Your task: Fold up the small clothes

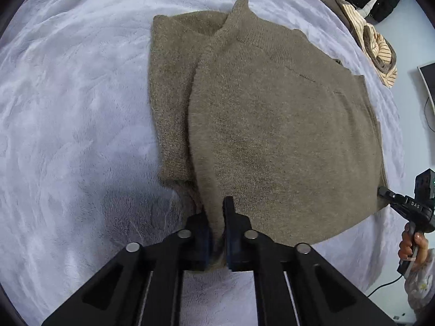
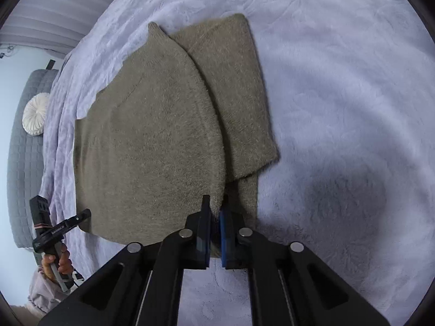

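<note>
A brown knit sweater (image 1: 272,125) lies flat on the pale lilac fleece blanket (image 1: 68,135), with one sleeve folded in along its side. My left gripper (image 1: 217,212) is shut on the sweater's near hem corner. In the right wrist view the sweater (image 2: 152,141) lies the same way, and my right gripper (image 2: 216,206) is shut on the opposite hem corner. Each gripper shows in the other's view, at the sweater's far corner: the right gripper (image 1: 386,194) and the left gripper (image 2: 84,216).
A pile of other clothes, brown, striped and black (image 1: 375,13), lies at the blanket's far right edge. A grey quilted headboard (image 2: 24,163) with a white round cushion (image 2: 35,114) stands to the left. The blanket spreads wide around the sweater.
</note>
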{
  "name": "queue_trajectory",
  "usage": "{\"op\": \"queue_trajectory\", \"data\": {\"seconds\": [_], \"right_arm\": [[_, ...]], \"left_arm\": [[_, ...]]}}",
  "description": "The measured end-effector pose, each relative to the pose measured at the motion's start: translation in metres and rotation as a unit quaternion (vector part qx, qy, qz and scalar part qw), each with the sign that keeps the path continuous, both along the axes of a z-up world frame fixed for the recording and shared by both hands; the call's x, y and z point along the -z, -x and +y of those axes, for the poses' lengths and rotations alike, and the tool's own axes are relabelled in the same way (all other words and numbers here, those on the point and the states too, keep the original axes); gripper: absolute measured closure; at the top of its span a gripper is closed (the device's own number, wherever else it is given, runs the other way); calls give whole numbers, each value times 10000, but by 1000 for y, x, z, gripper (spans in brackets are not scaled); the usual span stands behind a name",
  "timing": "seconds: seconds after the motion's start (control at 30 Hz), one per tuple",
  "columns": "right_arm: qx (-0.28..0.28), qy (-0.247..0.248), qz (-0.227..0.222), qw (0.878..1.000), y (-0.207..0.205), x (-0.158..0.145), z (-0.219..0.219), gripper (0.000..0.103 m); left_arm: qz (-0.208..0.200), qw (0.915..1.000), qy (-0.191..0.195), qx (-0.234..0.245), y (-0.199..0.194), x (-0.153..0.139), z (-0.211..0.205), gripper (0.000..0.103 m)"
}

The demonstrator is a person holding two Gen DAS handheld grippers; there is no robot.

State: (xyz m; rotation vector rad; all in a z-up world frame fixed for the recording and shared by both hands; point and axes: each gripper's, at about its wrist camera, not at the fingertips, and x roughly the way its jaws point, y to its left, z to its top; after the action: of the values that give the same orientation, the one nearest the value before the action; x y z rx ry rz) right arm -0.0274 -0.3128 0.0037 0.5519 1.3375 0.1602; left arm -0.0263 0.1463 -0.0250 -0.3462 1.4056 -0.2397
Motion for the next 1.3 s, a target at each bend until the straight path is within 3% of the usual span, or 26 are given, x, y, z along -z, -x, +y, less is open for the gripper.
{"op": "queue_trajectory", "data": {"seconds": [0.07,0.17,0.33,0.47,0.5,0.53,0.57,0.6,0.67,0.83,1.07,1.17,1.23,1.3], "right_arm": [[-252,-234,-343,9988,7,-23,2,98],[-456,1,-276,9986,17,-35,-7,98],[-743,617,306,9949,23,6,-13,98],[-489,516,233,9972,28,12,-23,99],[-413,505,237,9976,30,10,-26,99],[-288,553,265,9977,35,4,-31,98],[-162,638,272,9975,39,-1,-35,91],[-15,774,240,9967,44,-9,-38,85],[189,1136,-12,9933,49,-30,-41,85],[28,1170,-707,9906,6,-66,-18,85],[-412,1261,-902,9871,-91,-48,48,86],[-343,1217,-893,9880,-115,-33,52,86],[-253,1203,-655,9903,-126,-11,45,86],[-152,1006,-630,9928,-128,5,32,100]], "left_arm": [[-192,9997,131,80,6,-16,6,96],[-190,9997,63,164,18,-20,11,96],[-55,9993,-247,258,34,19,3,96],[-80,9997,-233,80,47,11,8,94],[-27,9992,-388,-2,49,7,11,85],[1,9976,-682,-108,51,2,15,55],[-114,9942,-1032,-266,53,-8,19,42],[-314,9930,-1092,-337,52,-18,24,42],[-543,9933,-945,-382,45,-36,26,42],[-1197,9898,-739,-210,-20,-64,-6,42],[-1459,9878,-532,-92,-106,-50,-48,42],[-1206,9905,-656,-120,-121,-21,-51,42],[-1058,9911,-799,-136,-125,2,-47,42],[-1165,9907,-697,-115,-124,8,-41,42]]}}
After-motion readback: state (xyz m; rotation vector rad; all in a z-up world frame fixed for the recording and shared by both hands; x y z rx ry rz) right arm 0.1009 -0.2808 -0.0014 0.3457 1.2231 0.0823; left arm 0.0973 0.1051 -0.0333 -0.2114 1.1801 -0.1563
